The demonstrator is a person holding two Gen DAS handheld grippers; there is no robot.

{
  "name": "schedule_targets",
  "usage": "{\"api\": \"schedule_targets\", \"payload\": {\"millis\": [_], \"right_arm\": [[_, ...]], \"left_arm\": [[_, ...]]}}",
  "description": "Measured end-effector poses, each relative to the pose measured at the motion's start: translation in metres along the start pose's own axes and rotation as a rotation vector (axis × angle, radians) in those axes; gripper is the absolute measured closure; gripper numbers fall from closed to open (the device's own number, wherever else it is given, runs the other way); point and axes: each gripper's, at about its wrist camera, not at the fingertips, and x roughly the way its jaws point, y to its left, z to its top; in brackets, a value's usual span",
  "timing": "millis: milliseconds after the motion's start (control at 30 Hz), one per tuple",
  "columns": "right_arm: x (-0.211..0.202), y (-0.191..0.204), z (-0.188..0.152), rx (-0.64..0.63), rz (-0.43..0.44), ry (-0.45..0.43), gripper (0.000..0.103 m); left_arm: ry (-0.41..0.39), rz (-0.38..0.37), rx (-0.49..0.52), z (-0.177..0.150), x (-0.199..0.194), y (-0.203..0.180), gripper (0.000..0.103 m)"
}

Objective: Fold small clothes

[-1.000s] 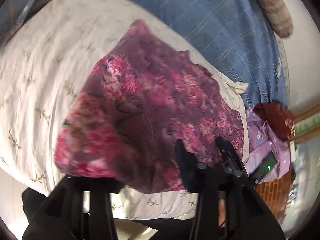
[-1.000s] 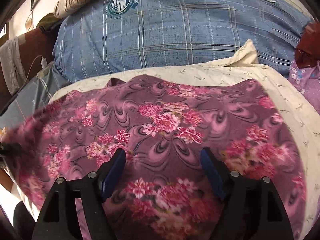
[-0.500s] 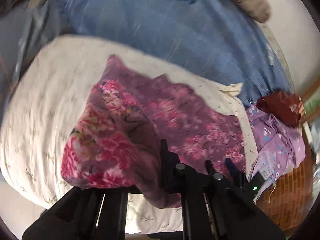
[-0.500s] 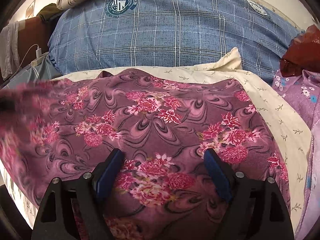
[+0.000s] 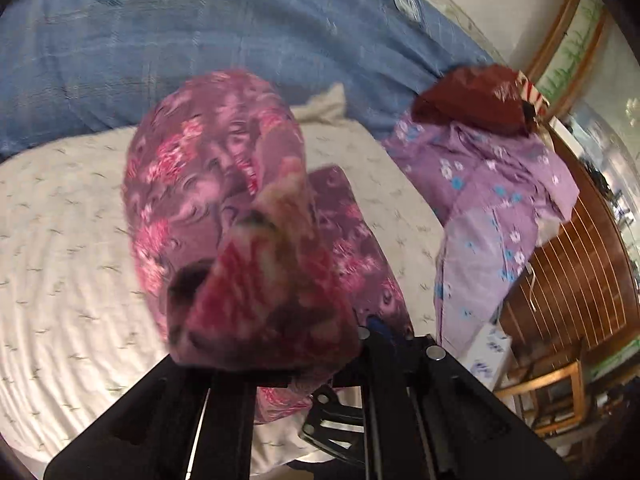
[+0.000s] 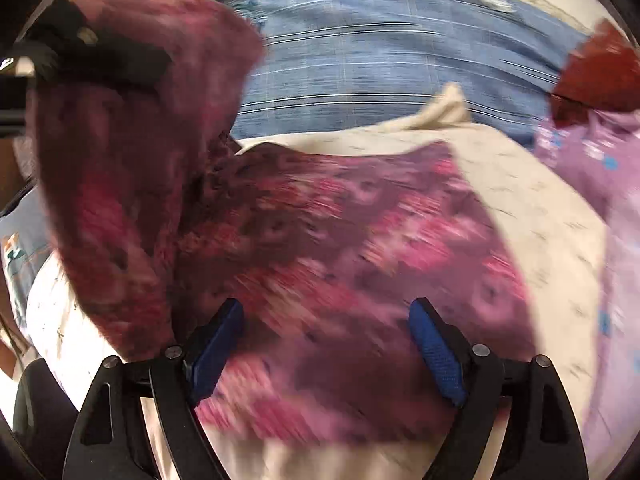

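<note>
The left gripper (image 5: 320, 344) is up off the bed with a bunched fold of the floral garment (image 5: 224, 208) pinched between its fingers, so the cloth balloons right ahead of them and hides most of the tips. From the right wrist view that lifted flap hangs high on the left, with the left gripper's black frame poking out of it.

The right gripper (image 6: 328, 344) sits low over the rest of the floral garment (image 6: 360, 240), which lies flat on the cream sheet (image 6: 532, 216). Its blue-padded fingers (image 6: 436, 356) are spread wide with nothing between them, and the fabric runs under and past both tips.

There's a round crest print on the blue plaid blanket (image 5: 240, 28) beyond the fingers, but it's too blurry to read. Same for the small white box (image 5: 490, 352) off to the right with blue print.

Off to the right of the left fingers there's a lilac flowered garment (image 5: 492, 200) with a dark red cloth (image 5: 476, 96) piled on top. Wood slats (image 5: 572, 280) show further right.
</note>
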Motion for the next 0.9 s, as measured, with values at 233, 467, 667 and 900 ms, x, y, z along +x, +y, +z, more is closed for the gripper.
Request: {"api": "schedule_targets", "payload": {"millis": [233,467,667,900], "right_arm": [[-0.001,-0.061,-0.009,0.270,-0.003,0.083,0.000],[-0.037,-0.093,-0.015,0.383,-0.057,0.018,0.000],[-0.092,-0.099,0.000,0.390,0.050,-0.184,0.000],[-0.061,-0.051,0.007,0.269,0.163,-0.083,0.003]], "left_arm": [[0.325,-0.084,-0.170,-0.014,0.063,0.025,0.089],[0.259,0.002,-0.029,-0.012,-0.005,0.042,0.036],[0.218,0.236,0.020,0.029,-0.010,0.083,0.030],[0.262,0.250,0.069,0.078,0.023,0.068,0.030]]}}
